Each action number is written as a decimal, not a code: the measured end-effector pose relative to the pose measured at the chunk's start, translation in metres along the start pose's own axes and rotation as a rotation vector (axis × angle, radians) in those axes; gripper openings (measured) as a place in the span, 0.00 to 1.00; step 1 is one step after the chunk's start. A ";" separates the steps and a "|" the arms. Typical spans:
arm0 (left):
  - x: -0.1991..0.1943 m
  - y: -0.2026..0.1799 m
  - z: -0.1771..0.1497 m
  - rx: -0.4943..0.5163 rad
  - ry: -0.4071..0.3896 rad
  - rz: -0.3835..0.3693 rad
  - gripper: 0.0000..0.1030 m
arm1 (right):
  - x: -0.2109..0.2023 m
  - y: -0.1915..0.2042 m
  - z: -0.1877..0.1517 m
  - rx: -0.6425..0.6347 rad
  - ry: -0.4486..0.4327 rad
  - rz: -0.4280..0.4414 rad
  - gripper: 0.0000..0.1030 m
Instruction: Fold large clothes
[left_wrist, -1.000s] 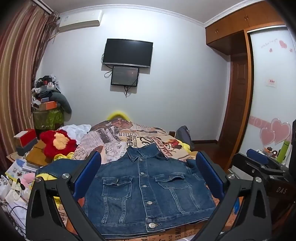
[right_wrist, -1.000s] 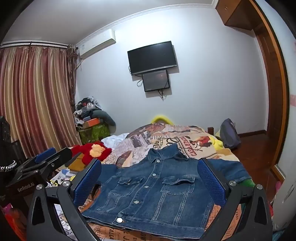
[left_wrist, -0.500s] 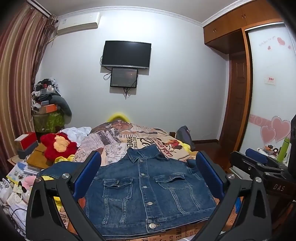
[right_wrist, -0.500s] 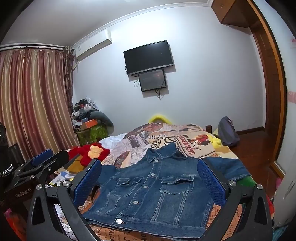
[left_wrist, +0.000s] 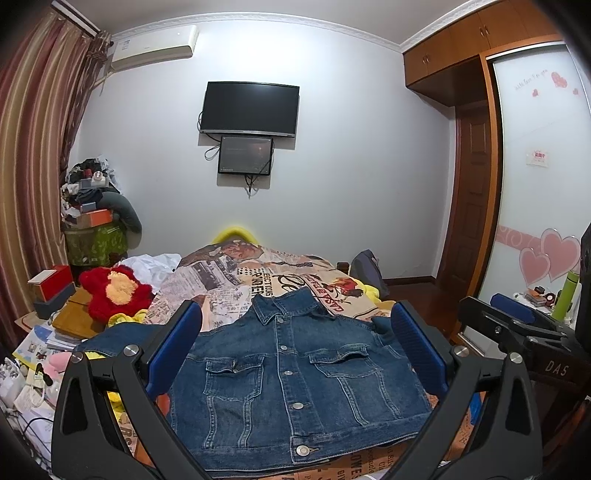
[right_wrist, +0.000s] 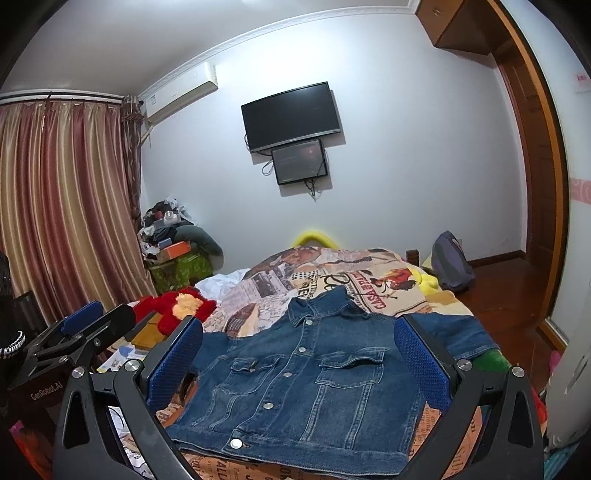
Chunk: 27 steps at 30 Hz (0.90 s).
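A blue denim jacket (left_wrist: 291, 384) lies flat, front up and buttoned, on the near end of the bed, collar pointing away from me. It also shows in the right wrist view (right_wrist: 306, 384), with one sleeve spread out to the right. My left gripper (left_wrist: 295, 347) is open and empty, held above the jacket's near hem. My right gripper (right_wrist: 299, 354) is open and empty too, above the same hem. The right gripper also shows at the right edge of the left wrist view (left_wrist: 517, 328), and the left gripper at the left edge of the right wrist view (right_wrist: 74, 339).
The bed has a newspaper-print cover (left_wrist: 258, 273). A red plush toy (left_wrist: 114, 291) and books lie to the left, with a cluttered pile (left_wrist: 92, 206) by the curtain. A backpack (right_wrist: 450, 262) leans at the bed's far right. A wardrobe and door stand to the right.
Both grippers have tilted up slightly, so the jacket sits a little lower in both views. The jacket has not moved and both grippers stay open.
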<state>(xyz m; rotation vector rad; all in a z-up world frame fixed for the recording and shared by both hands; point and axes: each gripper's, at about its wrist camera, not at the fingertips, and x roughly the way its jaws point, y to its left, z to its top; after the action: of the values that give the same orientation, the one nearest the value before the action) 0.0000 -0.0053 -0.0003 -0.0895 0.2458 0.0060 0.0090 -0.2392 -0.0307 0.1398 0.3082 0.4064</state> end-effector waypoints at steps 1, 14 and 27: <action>0.001 0.000 0.001 0.000 0.002 -0.001 1.00 | 0.000 0.000 0.000 0.001 0.000 0.000 1.00; 0.003 0.002 0.001 -0.011 0.005 0.001 1.00 | -0.002 -0.002 0.003 -0.008 -0.004 0.002 1.00; 0.006 0.005 -0.001 -0.021 0.014 -0.006 1.00 | -0.002 -0.001 0.004 -0.009 -0.003 0.004 1.00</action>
<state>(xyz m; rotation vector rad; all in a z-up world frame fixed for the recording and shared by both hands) 0.0058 -0.0002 -0.0028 -0.1109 0.2595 0.0024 0.0089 -0.2414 -0.0270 0.1323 0.3030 0.4114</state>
